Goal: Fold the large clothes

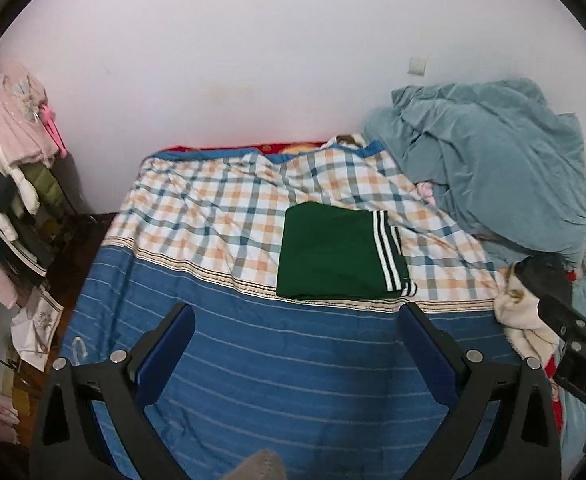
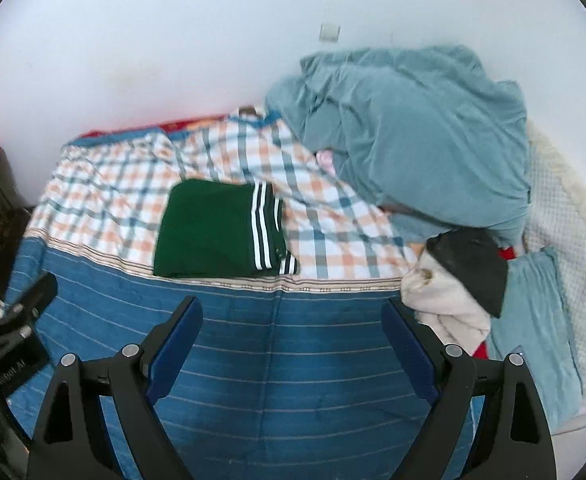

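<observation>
1. The folded green garment lies flat on the checked bedsheet.
2. The left gripper is spread wide, empty.
3. The right gripper likewise gapes, holding nothing.
</observation>
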